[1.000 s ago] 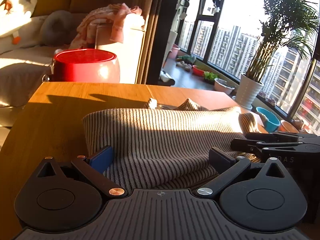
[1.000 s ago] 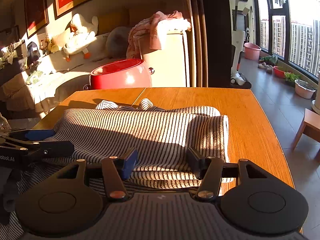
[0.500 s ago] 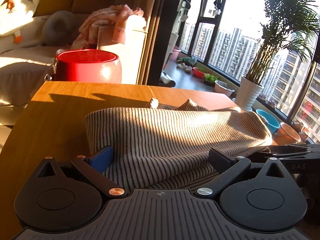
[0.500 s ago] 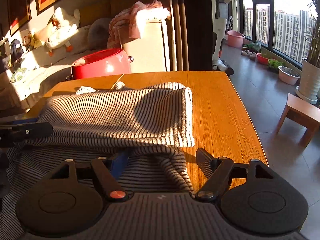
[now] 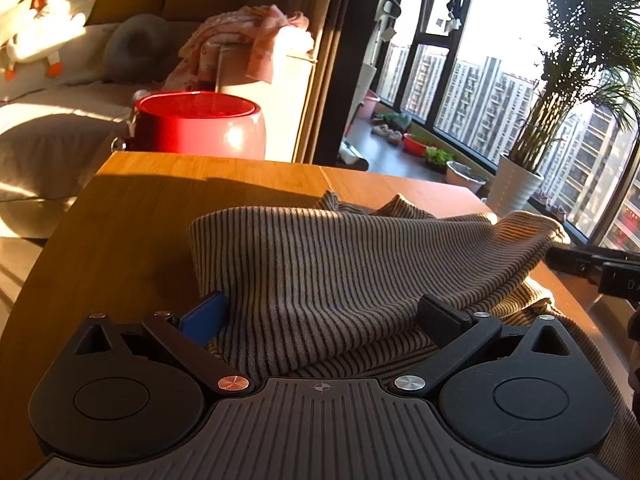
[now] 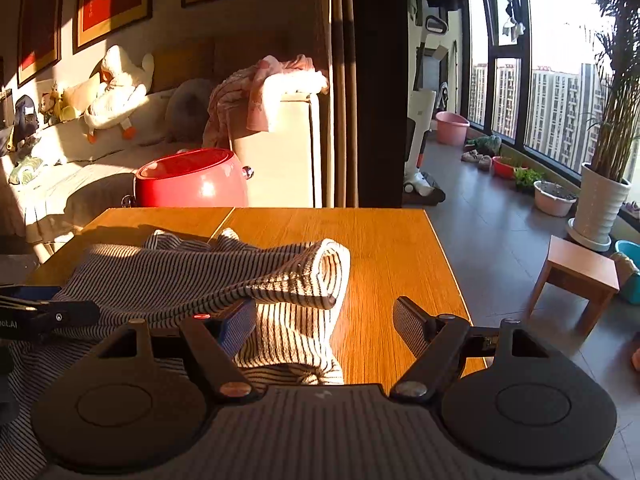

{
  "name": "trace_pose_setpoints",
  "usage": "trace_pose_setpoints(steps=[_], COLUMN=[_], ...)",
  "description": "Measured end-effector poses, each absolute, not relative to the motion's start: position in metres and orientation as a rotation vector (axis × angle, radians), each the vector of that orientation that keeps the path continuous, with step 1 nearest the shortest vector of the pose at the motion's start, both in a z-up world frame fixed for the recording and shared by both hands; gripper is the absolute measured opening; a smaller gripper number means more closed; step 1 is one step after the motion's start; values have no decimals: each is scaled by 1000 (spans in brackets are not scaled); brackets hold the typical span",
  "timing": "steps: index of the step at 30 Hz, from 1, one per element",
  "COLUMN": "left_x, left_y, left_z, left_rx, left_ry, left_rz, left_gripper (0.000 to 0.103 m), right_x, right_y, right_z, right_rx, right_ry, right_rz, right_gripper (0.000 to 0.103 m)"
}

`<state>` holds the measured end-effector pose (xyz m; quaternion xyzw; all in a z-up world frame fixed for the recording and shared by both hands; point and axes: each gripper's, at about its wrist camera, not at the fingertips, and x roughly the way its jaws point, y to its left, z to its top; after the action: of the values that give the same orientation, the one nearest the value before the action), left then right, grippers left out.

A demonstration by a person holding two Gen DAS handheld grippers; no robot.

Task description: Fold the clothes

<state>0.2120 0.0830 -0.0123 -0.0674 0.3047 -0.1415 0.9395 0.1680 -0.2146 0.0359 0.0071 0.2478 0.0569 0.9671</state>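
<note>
A brown-and-white striped garment lies folded over on the wooden table. My left gripper is open at its near left edge. The cloth lies loose between its blue finger and its black one. In the right wrist view the garment's right end is bunched up. Its rolled edge rests against the blue finger of my right gripper, which is open; the other finger is apart over bare wood. Each gripper shows at the edge of the other view: the right gripper and the left gripper.
A red tub stands just past the table's far edge, beside a sofa with a plush goose. Right of the table are a small wooden stool, a potted palm and basins by the window. Bare wood stretches right of the garment.
My right gripper's jaws spread apart, letting go of the garment's right edge, and it rose and drew back. The garment's right end bunched up. The left gripper stayed put.
</note>
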Motion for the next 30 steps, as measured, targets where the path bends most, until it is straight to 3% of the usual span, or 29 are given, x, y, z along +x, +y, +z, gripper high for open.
trace_pose_setpoints(steps=[2, 4, 5, 12, 19, 24, 30], left_x=[212, 212, 211, 209, 193, 213, 214], left_y=[84, 84, 84, 91, 94, 67, 61], left_z=[-13, -13, -13, -12, 16, -7, -13], left_rx=[-143, -146, -148, -174, -252, -183, -144], left_ry=[624, 624, 624, 635, 515, 618, 619], left_rz=[-286, -286, -286, -267, -359, -386, -388], left_gripper=[103, 103, 103, 103, 103, 103, 103], right_x=[165, 166, 168, 210, 198, 203, 238], right_y=[-213, -210, -208, -191, -177, -178, -167], right_z=[52, 64, 69, 11, 5, 17, 59], right_rx=[9, 32, 50, 82, -16, -18, -41], right_ry=[436, 407, 401, 690, 629, 650, 571], right_rz=[110, 144, 169, 220, 245, 259, 303], right_gripper=[73, 47, 46, 48, 64, 64, 64])
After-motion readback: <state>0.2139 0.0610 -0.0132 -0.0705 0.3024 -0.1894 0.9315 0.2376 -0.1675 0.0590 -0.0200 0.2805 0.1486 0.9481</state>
